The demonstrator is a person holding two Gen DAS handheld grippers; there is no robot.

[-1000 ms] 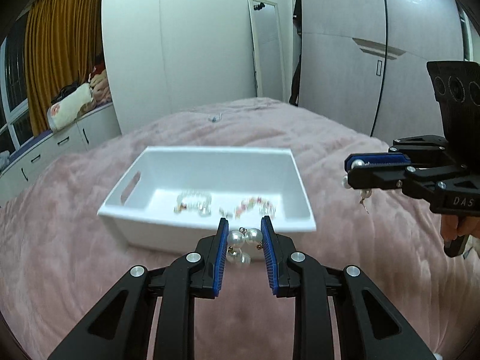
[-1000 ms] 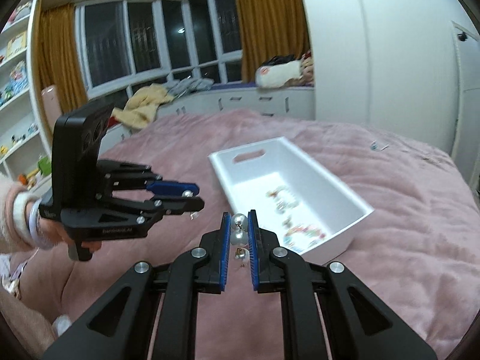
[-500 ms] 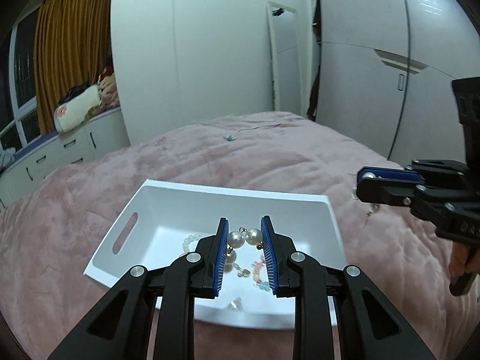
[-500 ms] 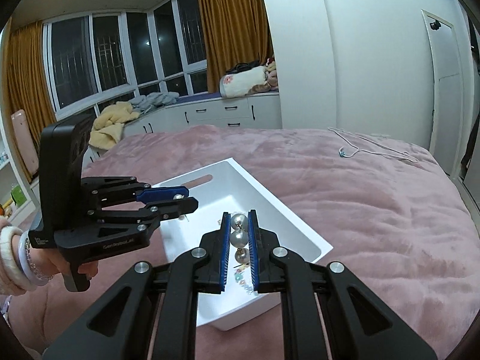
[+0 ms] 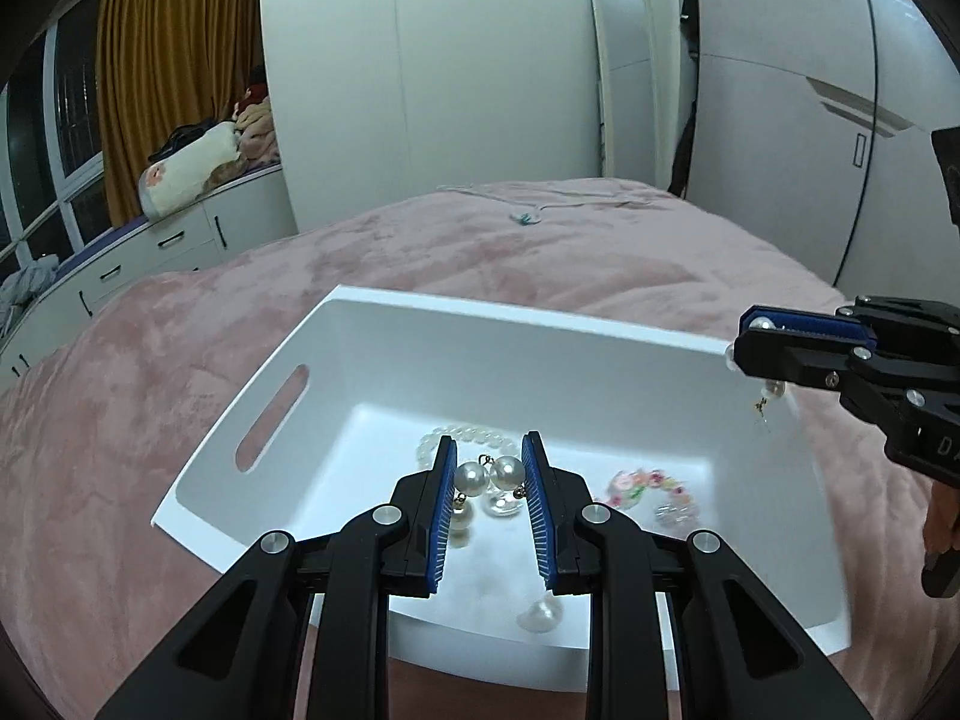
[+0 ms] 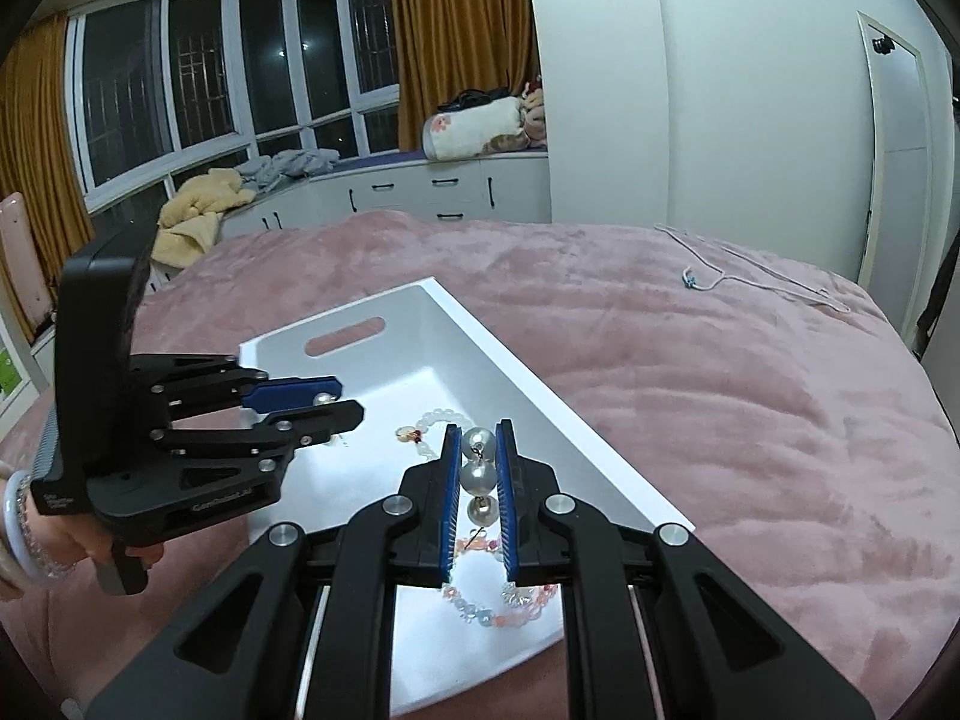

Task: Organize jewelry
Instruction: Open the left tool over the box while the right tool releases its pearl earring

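Note:
A white bin [image 5: 510, 311] with a handle slot lies on the pink bed. Inside it are a white bead bracelet [image 5: 456, 437], a pink bead bracelet [image 5: 636, 485] and a loose pearl [image 5: 540, 615]. My left gripper [image 5: 489, 450] hangs over the bin's middle, shut on a pearl earring [image 5: 487, 473] with two pearls side by side. In the right wrist view my right gripper [image 6: 478, 438] is shut on another pearl earring [image 6: 478, 463], above the bin's right wall [image 6: 540, 396]. Each gripper shows in the other's view: the left gripper [image 6: 345, 399] and the right gripper [image 5: 744, 339].
The pink blanket [image 6: 750, 420] spreads all round the bin. A white cord with a small teal piece [image 5: 528, 216] lies on the far part of the bed. Behind stand a wardrobe [image 5: 780, 120], a mirror [image 5: 624, 60] and a window seat with drawers [image 6: 420, 186].
Both grippers have come forward and down from in front of the bin to above its inside, each still holding its pearl earring. The bin and its bracelets have stayed put.

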